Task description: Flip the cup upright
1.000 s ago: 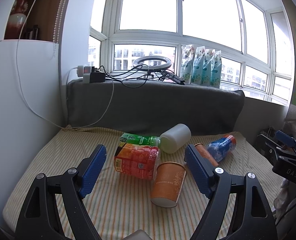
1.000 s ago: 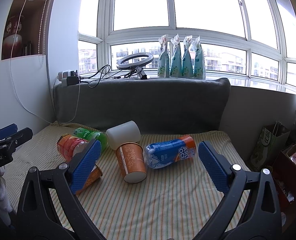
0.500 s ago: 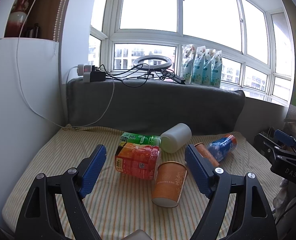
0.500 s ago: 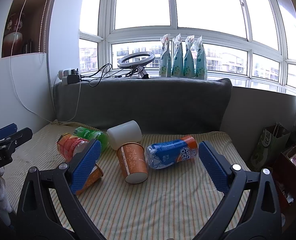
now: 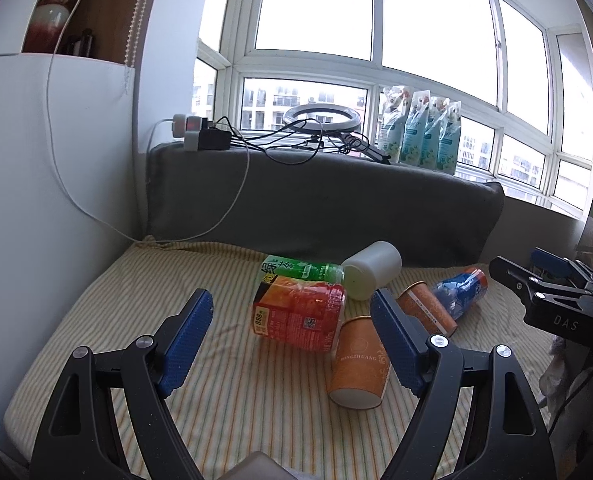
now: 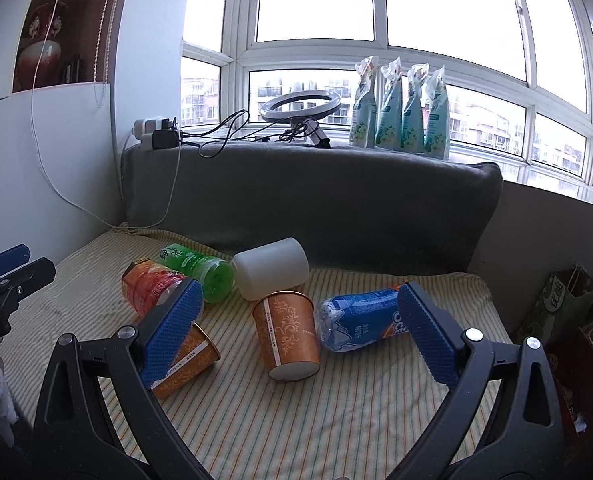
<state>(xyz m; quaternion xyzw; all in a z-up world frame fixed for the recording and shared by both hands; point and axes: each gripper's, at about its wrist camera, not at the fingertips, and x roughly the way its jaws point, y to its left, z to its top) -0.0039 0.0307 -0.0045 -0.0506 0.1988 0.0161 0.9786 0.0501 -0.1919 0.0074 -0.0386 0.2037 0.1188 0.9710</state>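
— Where are the cups?
— One cup (image 6: 286,334) lies on its side on the striped cloth (image 6: 336,420), beside the blue bottle (image 6: 360,318). Another cup (image 5: 360,368) lies near.
— And the grippers?
— The left gripper (image 5: 292,334) and right gripper (image 6: 296,334) are both spread, holding nothing.

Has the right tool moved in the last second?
Yes. In the right wrist view, the right tool has edged forward: the orange cup and grey cushion sit slightly lower and nearer.
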